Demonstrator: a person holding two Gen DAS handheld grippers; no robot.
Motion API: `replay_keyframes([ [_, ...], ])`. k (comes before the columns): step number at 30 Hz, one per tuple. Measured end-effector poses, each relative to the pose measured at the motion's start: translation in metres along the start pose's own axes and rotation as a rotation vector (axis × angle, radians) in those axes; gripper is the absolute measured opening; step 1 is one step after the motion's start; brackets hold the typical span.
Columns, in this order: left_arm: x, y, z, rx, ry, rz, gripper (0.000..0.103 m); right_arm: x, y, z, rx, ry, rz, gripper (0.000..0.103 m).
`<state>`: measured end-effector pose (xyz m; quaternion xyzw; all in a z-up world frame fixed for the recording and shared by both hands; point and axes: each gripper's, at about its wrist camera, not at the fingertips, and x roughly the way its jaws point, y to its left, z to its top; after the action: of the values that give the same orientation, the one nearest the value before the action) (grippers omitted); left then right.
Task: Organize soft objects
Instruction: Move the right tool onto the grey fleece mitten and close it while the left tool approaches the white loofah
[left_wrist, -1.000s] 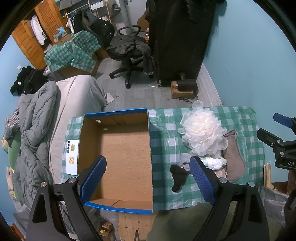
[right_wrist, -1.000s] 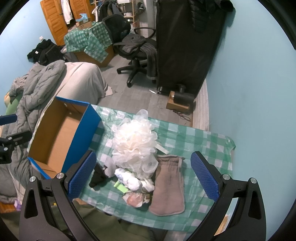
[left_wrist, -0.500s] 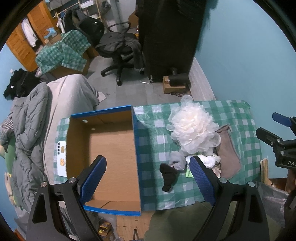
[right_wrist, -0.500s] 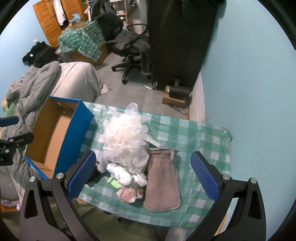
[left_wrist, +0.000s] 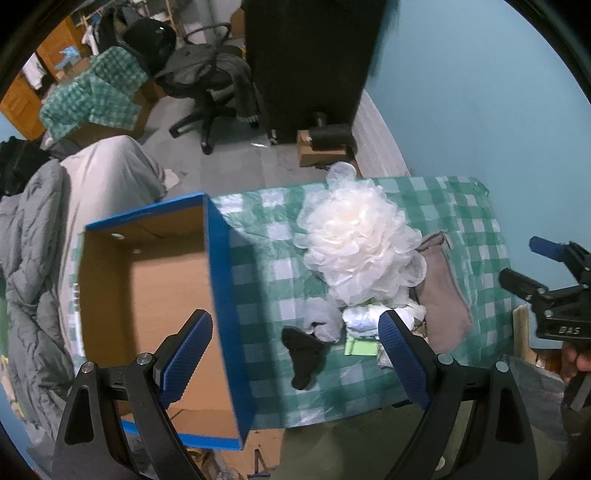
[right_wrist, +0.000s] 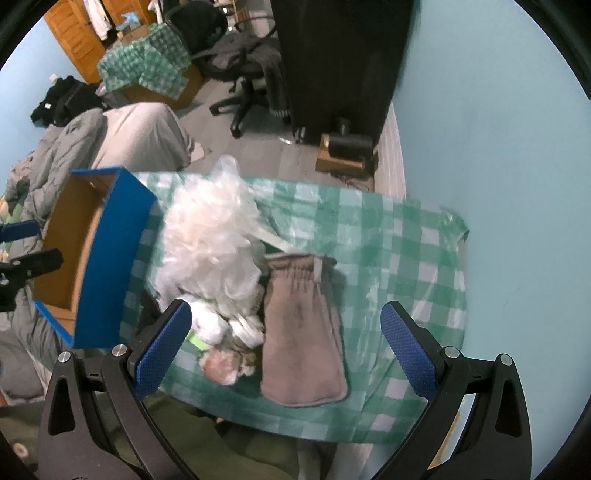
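An empty cardboard box with blue rims stands on the left of a green checked table. To its right lies a big white mesh pouf, a brown cloth mitt, a white bundle, a grey sock, a black sock and a pinkish wad. My left gripper is open above the box's right wall and the socks. My right gripper is open above the mitt.
A grey quilted bed lies left of the table. An office chair and a tall black cabinet stand on the floor beyond. A blue wall borders the table's right side. The right gripper shows at the left view's right edge.
Both grippers have shifted right and closer to the table, so the box slid left in view and the soft pile now sits nearer the middle. Both jaws stay open.
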<state>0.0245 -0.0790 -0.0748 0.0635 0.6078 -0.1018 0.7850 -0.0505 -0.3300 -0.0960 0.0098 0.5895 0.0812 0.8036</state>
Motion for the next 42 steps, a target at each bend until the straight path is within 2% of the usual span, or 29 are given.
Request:
replay_keyframes([
  [5, 0.025, -0.013, 0.005, 0.04, 0.021, 0.009, 0.092, 0.034, -0.011, -0.009, -0.003, 0.067, 0.007, 0.101],
  [11, 0.047, -0.02, 0.011, 0.075, 0.036, -0.025, 0.093, 0.074, -0.015, -0.019, -0.018, 0.133, 0.008, 0.101],
  [16, 0.066, -0.028, 0.017, 0.123, 0.054, -0.005, 0.093, 0.104, -0.021, -0.024, -0.011, 0.18, 0.001, 0.101],
  [31, 0.112, -0.044, 0.033, 0.203, 0.112, -0.072, 0.093, 0.144, -0.019, -0.032, -0.029, 0.257, -0.029, 0.101],
  [38, 0.134, -0.055, 0.043, 0.252, 0.144, -0.057, 0.093, 0.164, -0.019, -0.035, -0.02, 0.276, -0.03, 0.101],
  [39, 0.137, -0.057, 0.044, 0.261, 0.151, -0.053, 0.093, 0.168, -0.02, -0.035, -0.022, 0.277, -0.033, 0.1],
  [42, 0.138, -0.063, 0.046, 0.297, 0.168, -0.046, 0.093, 0.179, -0.017, -0.039, -0.033, 0.279, -0.033, 0.088],
])
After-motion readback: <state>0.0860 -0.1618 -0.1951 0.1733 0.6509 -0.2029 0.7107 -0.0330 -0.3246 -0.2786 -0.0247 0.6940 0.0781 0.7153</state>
